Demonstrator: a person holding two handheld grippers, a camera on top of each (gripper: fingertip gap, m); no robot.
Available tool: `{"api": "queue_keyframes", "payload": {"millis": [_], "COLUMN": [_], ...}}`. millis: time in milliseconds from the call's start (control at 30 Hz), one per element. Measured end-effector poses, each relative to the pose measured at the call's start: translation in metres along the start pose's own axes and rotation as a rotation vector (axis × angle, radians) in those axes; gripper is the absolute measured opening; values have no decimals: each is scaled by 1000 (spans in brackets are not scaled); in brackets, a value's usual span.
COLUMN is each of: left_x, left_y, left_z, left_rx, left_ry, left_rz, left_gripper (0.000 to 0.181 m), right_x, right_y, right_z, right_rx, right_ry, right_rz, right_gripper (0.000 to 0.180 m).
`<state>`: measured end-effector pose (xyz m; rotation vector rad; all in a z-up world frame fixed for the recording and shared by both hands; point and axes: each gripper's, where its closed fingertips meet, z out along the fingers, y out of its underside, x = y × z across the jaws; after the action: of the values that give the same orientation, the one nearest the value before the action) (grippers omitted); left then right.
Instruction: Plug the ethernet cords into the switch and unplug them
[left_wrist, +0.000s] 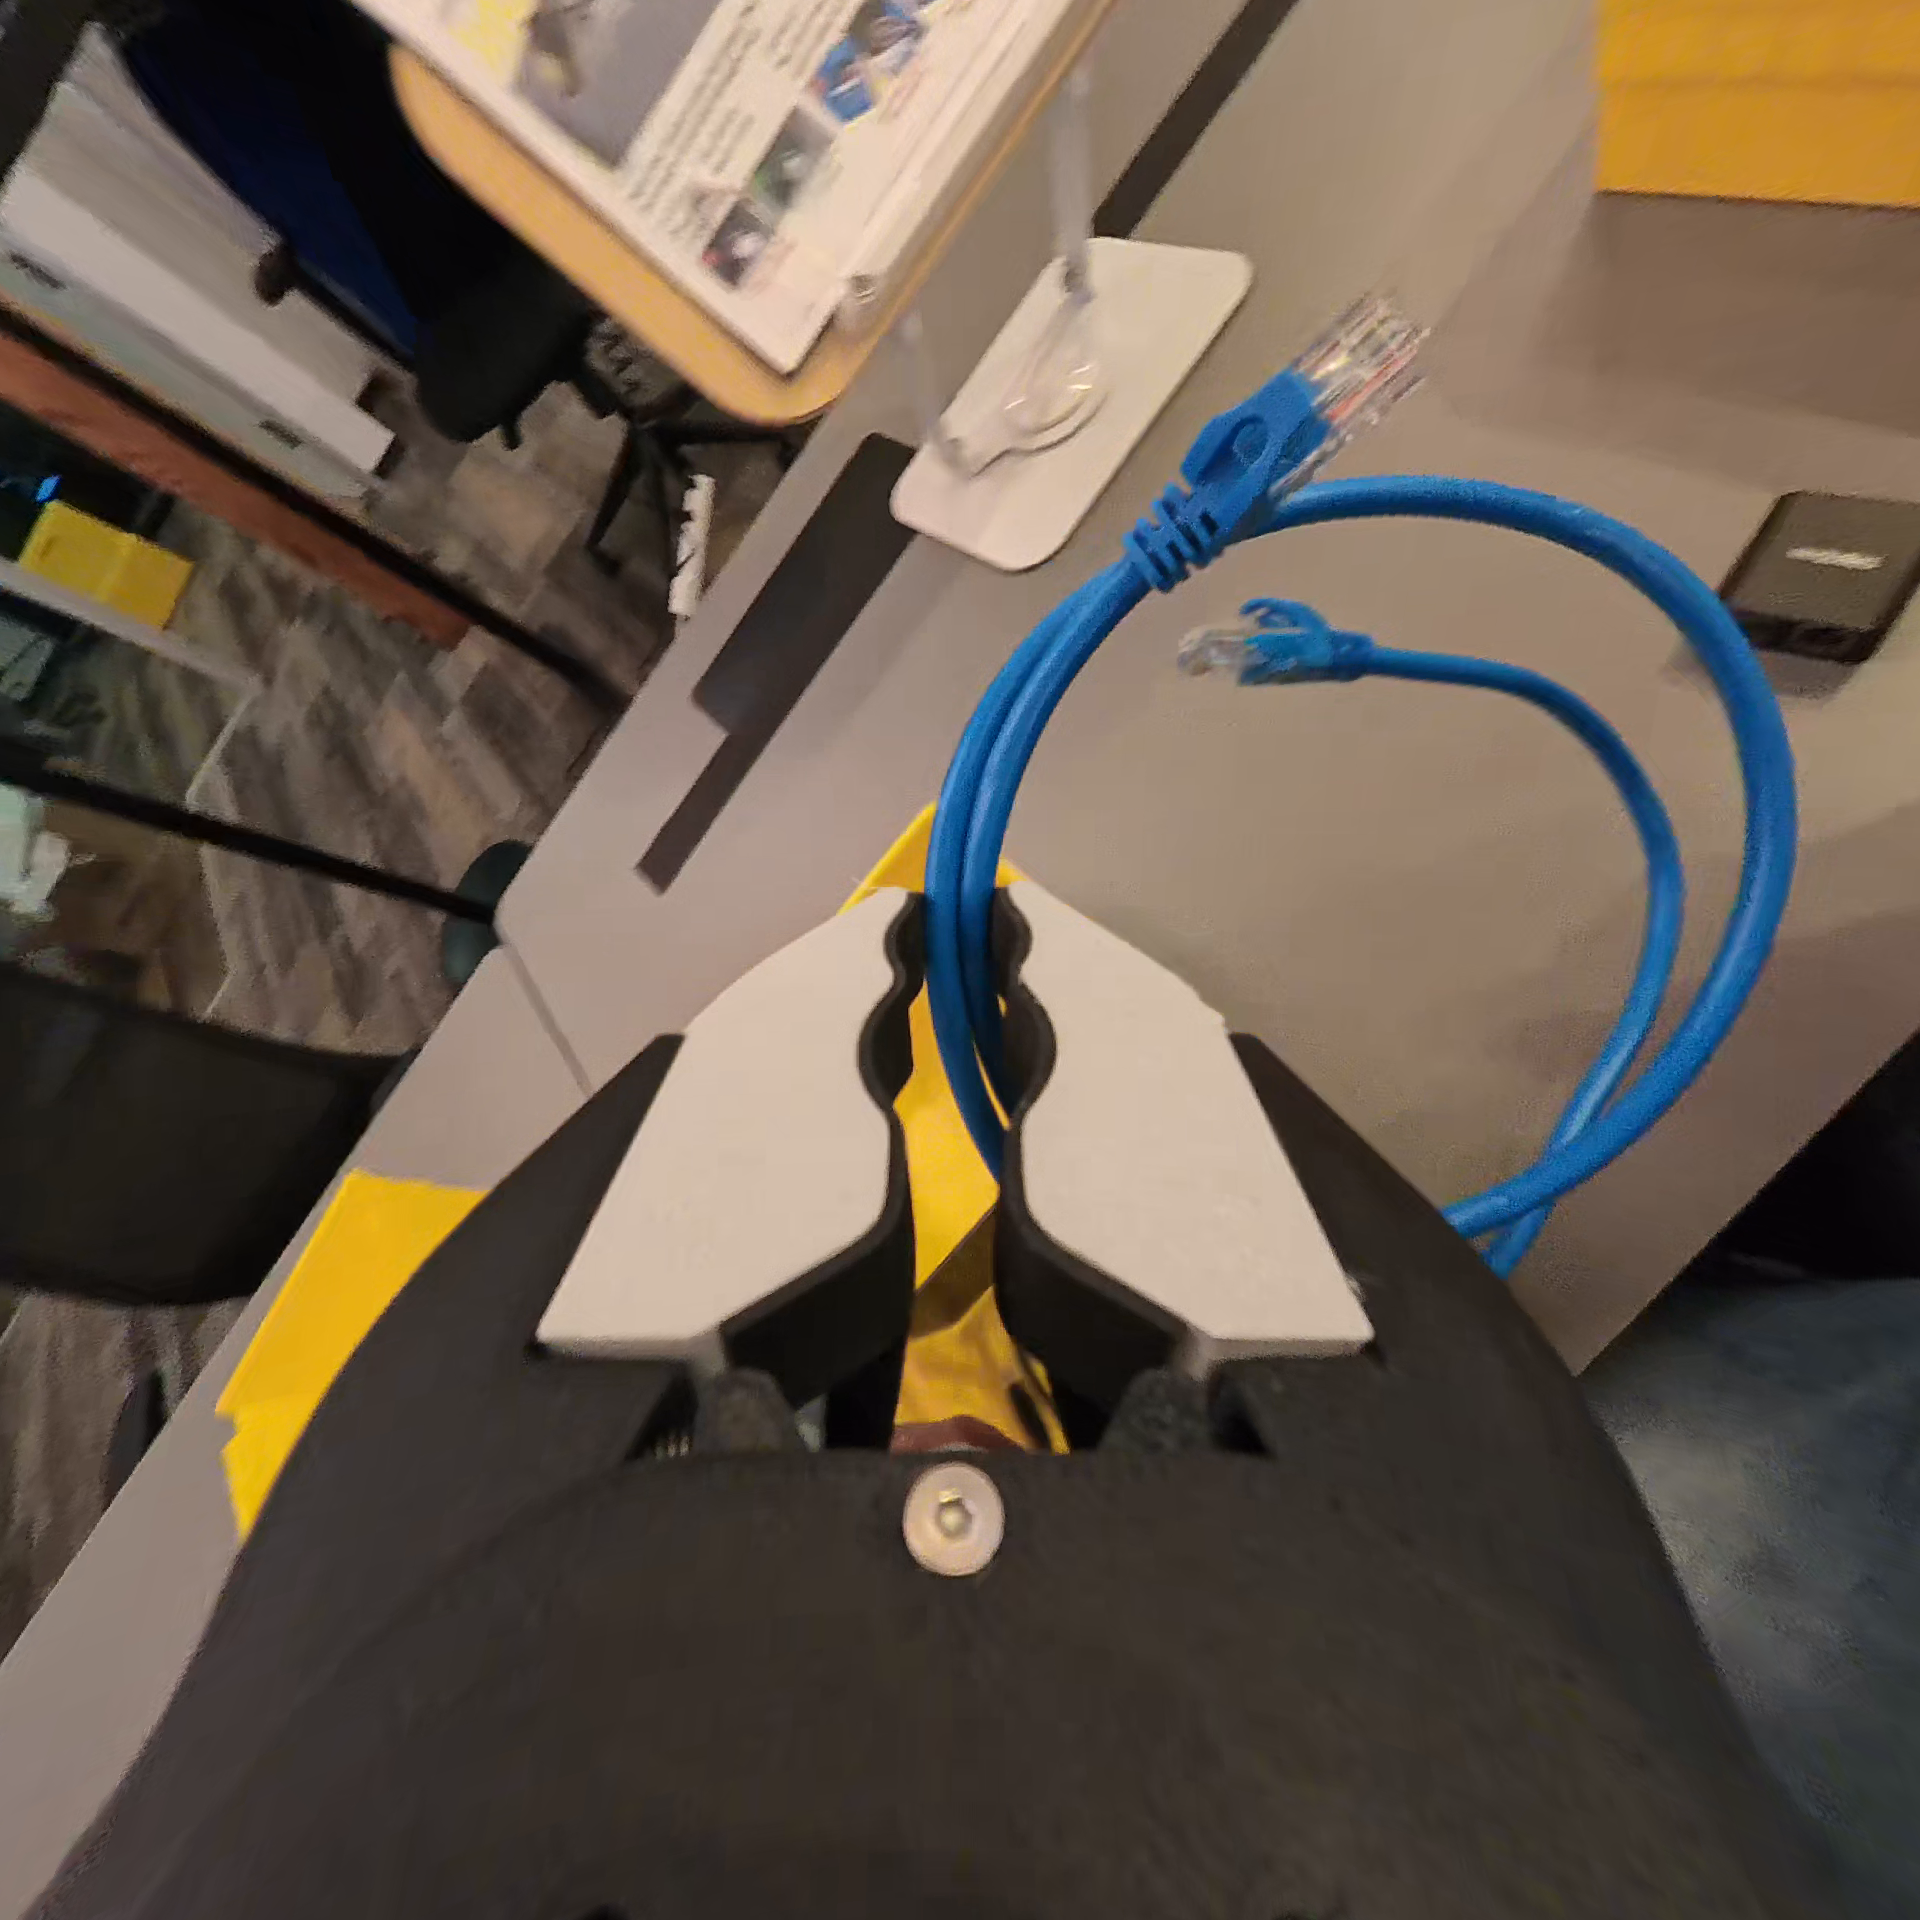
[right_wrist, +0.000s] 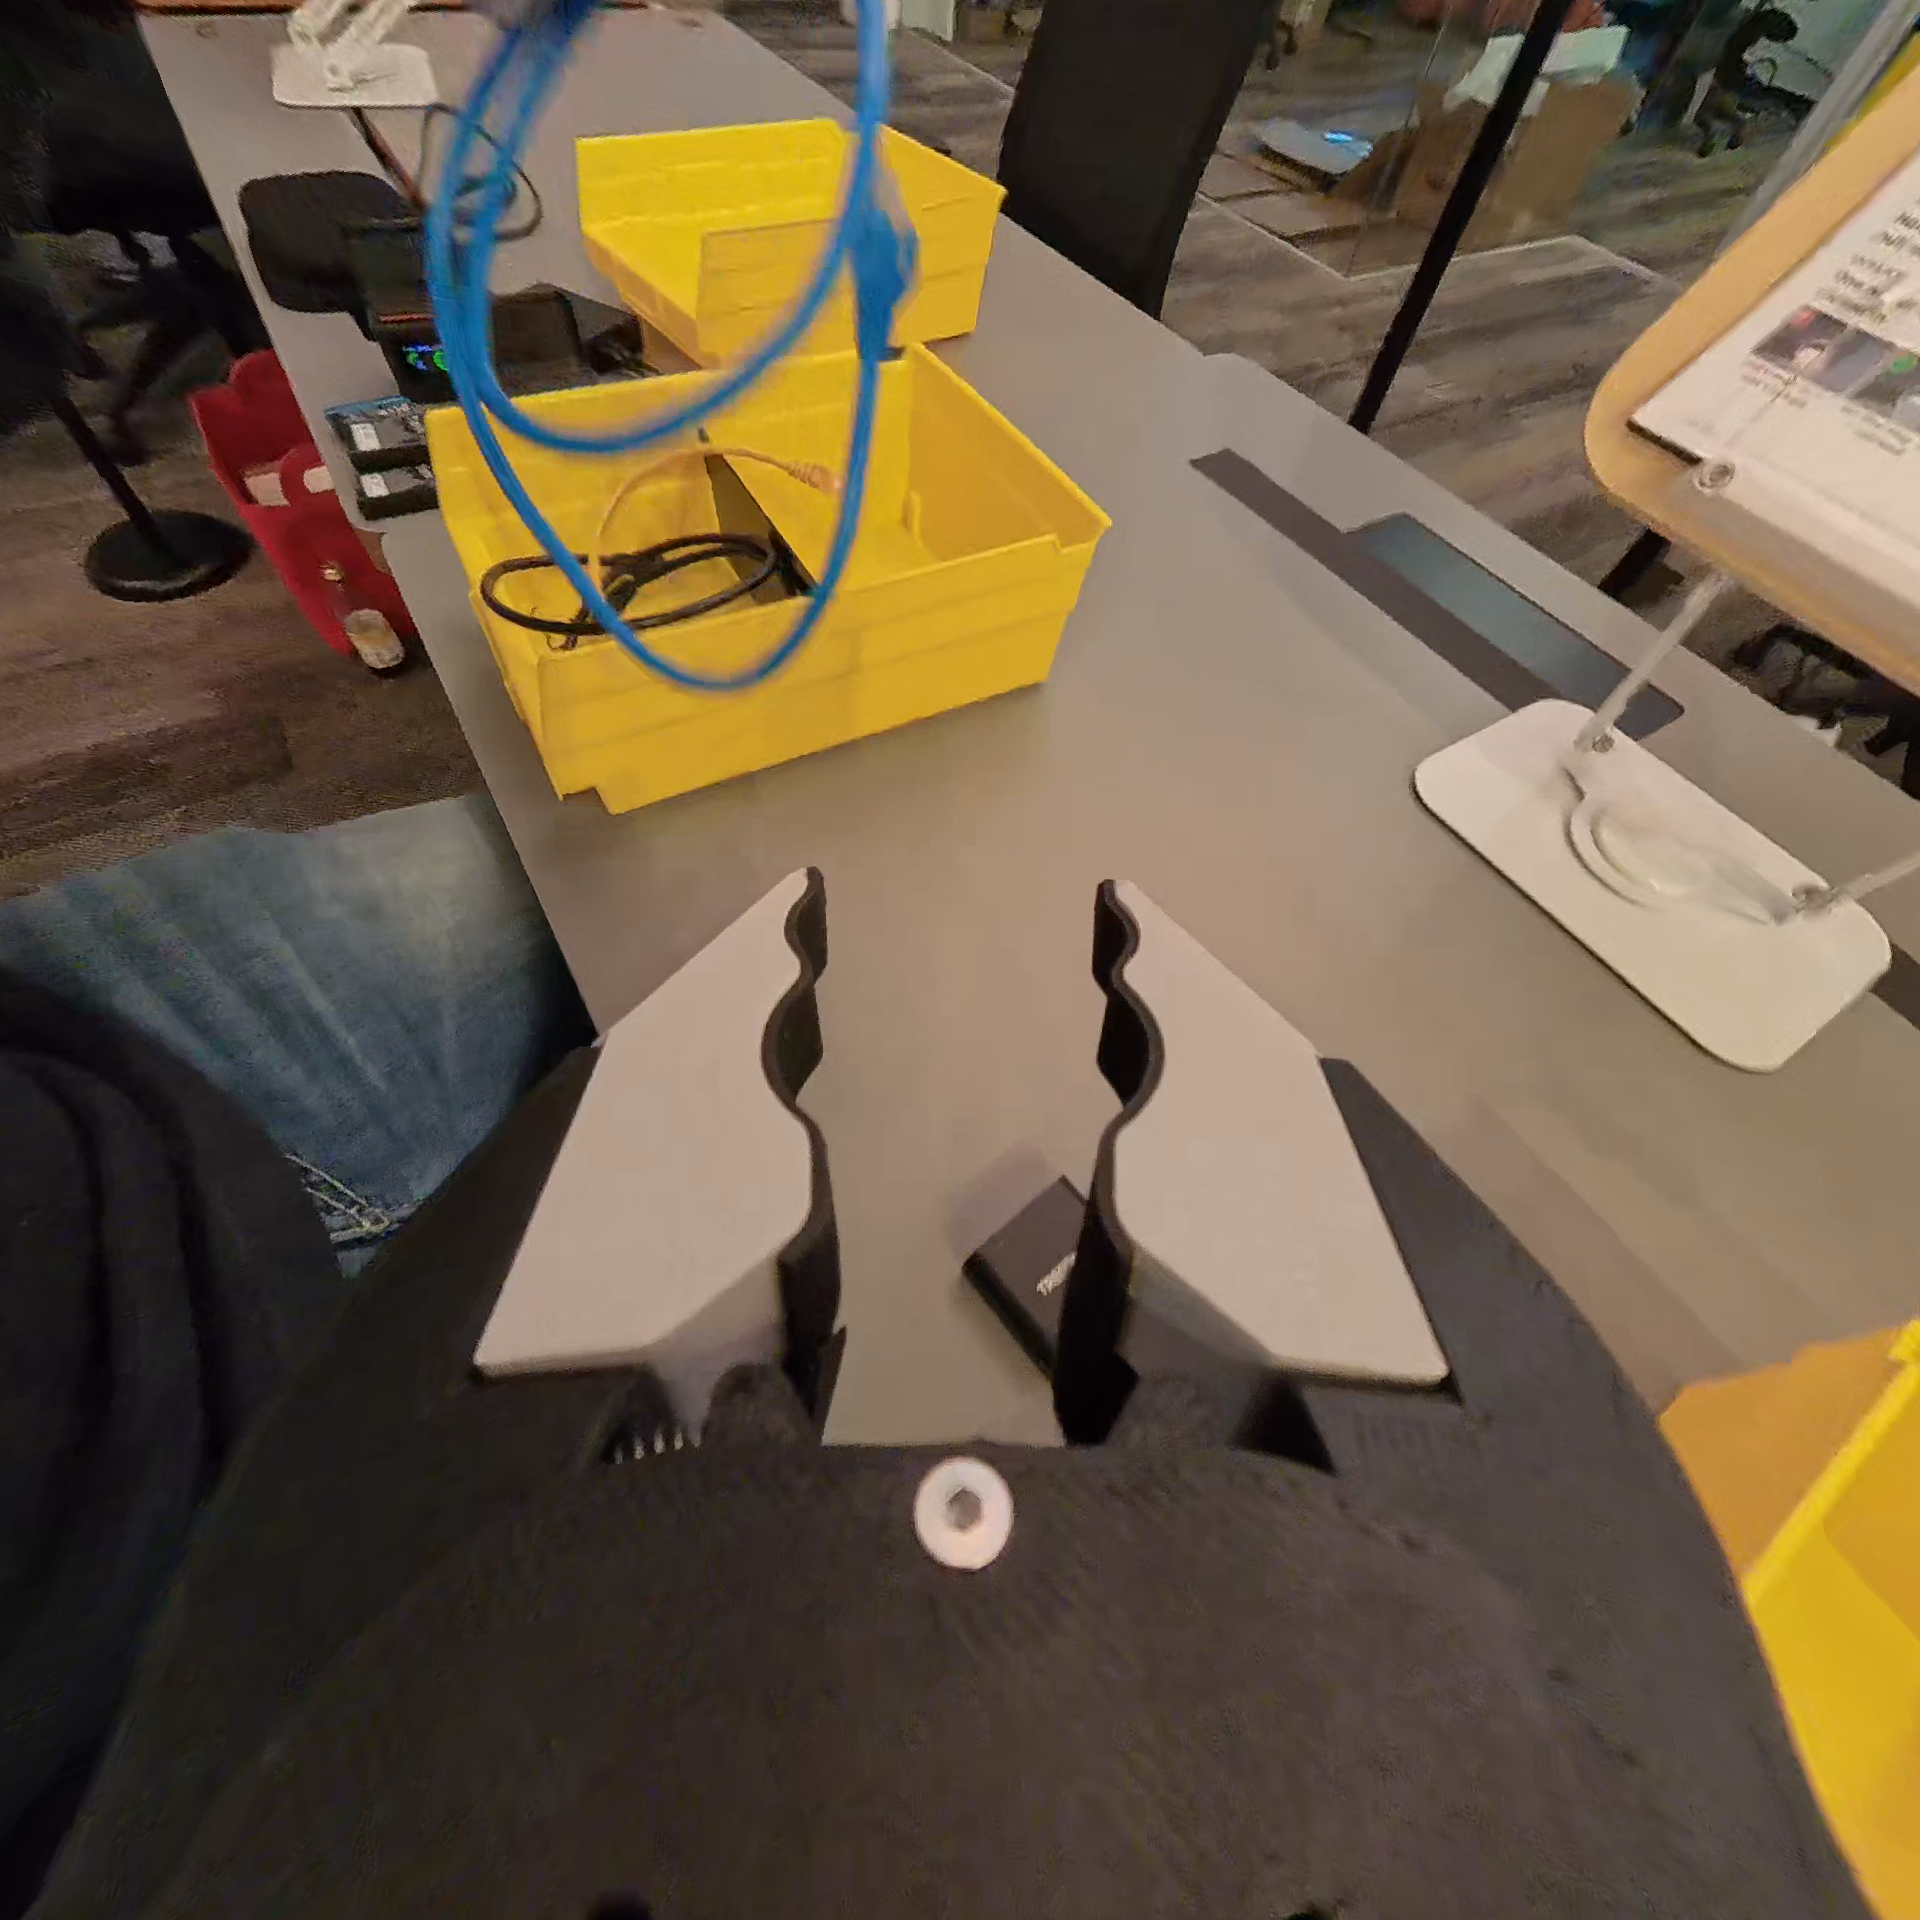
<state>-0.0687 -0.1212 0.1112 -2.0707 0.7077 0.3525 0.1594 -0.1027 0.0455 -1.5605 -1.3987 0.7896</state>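
My left gripper (left_wrist: 961, 914) is shut on a coiled blue ethernet cord (left_wrist: 1725, 831) and holds it in the air above the grey table (left_wrist: 1299, 831). Both clear plugs (left_wrist: 1351, 364) hang free. The small black switch (left_wrist: 1823, 587) lies on the table at the far right of the left wrist view. In the right wrist view the blue cord (right_wrist: 468, 343) dangles, blurred, over a yellow bin (right_wrist: 935, 644). My right gripper (right_wrist: 961, 894) is open and empty just above the table, with the switch (right_wrist: 1023, 1262) lying between its fingers by the right one.
The yellow bin holds a black cable (right_wrist: 634, 587) and a beige cord (right_wrist: 727, 462). A second yellow bin (right_wrist: 779, 229) stands behind it, another (right_wrist: 1839, 1538) at the right edge. A white stand base (right_wrist: 1652, 883) bearing a tilted sign (right_wrist: 1787, 395) sits right. A person's knee (right_wrist: 291, 977) is left. The grippers' ends are close to 25 cm from one another.
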Motion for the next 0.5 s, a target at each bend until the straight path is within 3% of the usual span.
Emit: {"api": "queue_keyframes", "payload": {"millis": [267, 500], "left_x": [89, 120], "left_y": [-13, -11], "left_z": [89, 108], "left_rx": [-64, -73], "left_ry": [171, 239], "left_rz": [54, 79], "left_gripper": [11, 11], "right_x": [16, 23], "right_y": [-16, -4], "right_z": [35, 66], "right_rx": [80, 74], "right_ry": [-8, -30], "right_rz": [-69, -140], "right_gripper": [48, 32]}}
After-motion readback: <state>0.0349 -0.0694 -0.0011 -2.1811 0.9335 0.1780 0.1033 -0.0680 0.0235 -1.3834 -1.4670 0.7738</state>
